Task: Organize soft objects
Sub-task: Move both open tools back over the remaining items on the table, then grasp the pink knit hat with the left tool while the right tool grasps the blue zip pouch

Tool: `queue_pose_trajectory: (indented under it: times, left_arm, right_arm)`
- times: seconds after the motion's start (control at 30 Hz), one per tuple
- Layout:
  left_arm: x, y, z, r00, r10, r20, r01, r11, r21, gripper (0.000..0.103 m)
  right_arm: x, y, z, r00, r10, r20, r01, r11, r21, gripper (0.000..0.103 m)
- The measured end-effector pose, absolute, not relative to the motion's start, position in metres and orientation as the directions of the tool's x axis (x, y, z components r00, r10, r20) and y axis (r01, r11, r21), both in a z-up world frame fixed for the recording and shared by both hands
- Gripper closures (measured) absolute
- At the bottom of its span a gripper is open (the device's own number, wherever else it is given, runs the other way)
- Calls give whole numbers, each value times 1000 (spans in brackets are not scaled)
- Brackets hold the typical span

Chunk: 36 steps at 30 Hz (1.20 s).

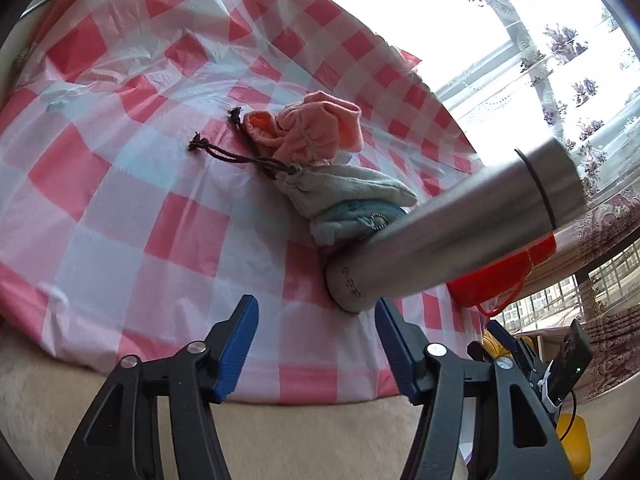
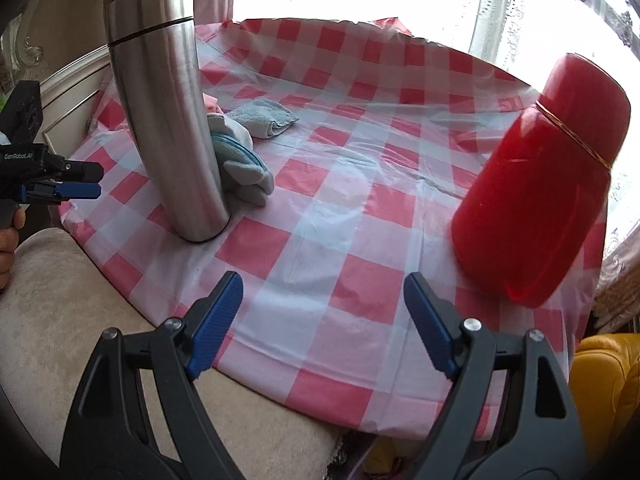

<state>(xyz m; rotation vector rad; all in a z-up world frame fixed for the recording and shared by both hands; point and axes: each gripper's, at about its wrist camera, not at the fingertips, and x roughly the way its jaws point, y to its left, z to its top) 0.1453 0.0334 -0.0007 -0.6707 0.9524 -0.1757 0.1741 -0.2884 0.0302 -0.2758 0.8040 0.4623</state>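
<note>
Both claws stand open and empty: the left claw [image 1: 316, 320] hovers at the near edge of the checked surface [image 1: 120, 184], the right claw [image 2: 324, 300] likewise. The steel flask [image 1: 452, 232] stands just ahead of the left claw (right against the soft pile), so a reach past it risks toppling it. The grey drawstring pouch [image 1: 340, 192] lies flat, long axis diagonal, cords trailing away toward the far left, the pink cloth [image 1: 316, 128] bunched behind it.

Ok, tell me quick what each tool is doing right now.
Left tool: open, holding nothing, beside the base of the steel flask.
Right tool: open wide, empty, over the checked cloth.
</note>
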Motion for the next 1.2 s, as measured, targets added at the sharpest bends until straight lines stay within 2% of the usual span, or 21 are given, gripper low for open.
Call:
queue_pose_trajectory:
  times: [0.23, 0.37, 0.47, 0.53, 0.6, 0.87, 1.07, 1.2]
  left_arm:
    - [185, 46, -4, 582, -445, -681, -178, 747, -640, 48]
    - [206, 56, 12, 633, -407, -659, -175, 753, -634, 47]
    - [222, 60, 23, 662, -365, -654, -171, 776, -607, 40]
    - [234, 61, 27, 673, -337, -659, -179, 790, -587, 28]
    - [248, 61, 28, 673, -328, -663, -187, 791, -582, 24]
    - [290, 48, 6, 623, -307, -720, -219, 815, -537, 24]
    - [299, 52, -9, 607, -318, -728, -230, 806, -545, 25]
    - [302, 52, -13, 598, -331, -730, -222, 807, -547, 39]
  right_arm:
    - [210, -263, 20, 557, 377, -740, -616, 785, -63, 18]
    - [228, -252, 16, 532, 411, -740, -676, 732, -79, 18]
    - [238, -242, 14, 513, 440, -737, -725, 682, -97, 18]
    - [243, -236, 12, 493, 461, -738, -760, 641, -108, 19]
    - [249, -229, 8, 478, 471, -741, -786, 606, -121, 19]
    - [268, -204, -10, 396, 508, -765, -882, 443, -162, 19]
    - [283, -193, -16, 343, 532, -774, -921, 352, -167, 28]
    - [292, -185, -20, 312, 528, -790, -937, 308, -164, 32]
